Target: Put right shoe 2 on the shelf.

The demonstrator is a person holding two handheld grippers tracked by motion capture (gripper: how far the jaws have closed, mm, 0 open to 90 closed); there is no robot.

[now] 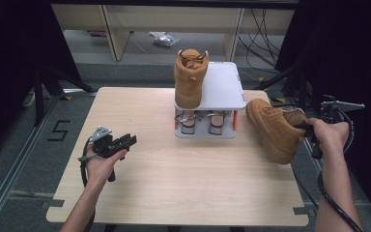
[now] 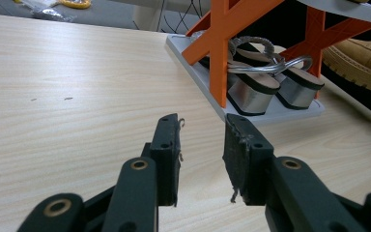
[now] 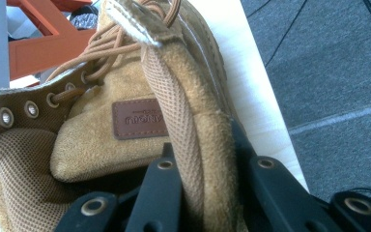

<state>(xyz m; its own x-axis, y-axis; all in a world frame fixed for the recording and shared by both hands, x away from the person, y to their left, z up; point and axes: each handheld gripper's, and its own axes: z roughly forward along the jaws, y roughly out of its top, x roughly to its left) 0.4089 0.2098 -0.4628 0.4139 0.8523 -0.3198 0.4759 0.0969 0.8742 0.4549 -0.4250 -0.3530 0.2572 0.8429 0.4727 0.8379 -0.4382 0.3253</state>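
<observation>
A tan suede boot (image 1: 274, 128) hangs tilted over the table's right edge, toe toward the rack. My right gripper (image 1: 309, 129) is shut on its ankle collar; in the right gripper view the padded collar (image 3: 207, 145) sits pinched between the two black jaws. A second tan boot (image 1: 190, 77) stands upright on the top shelf of a grey two-level rack (image 1: 222, 87). My left gripper (image 1: 128, 141) rests low over the table's left part, open, with nothing between its fingers (image 2: 166, 150). It faces the rack's lower shelf (image 2: 200, 77).
A pair of silver wedge sandals (image 2: 261, 89) sits on the rack's lower shelf between orange cross braces (image 2: 221, 38). The wooden table (image 1: 164, 174) has bare surface in front and at left. Dark curtains flank both sides; cables lie on the floor behind.
</observation>
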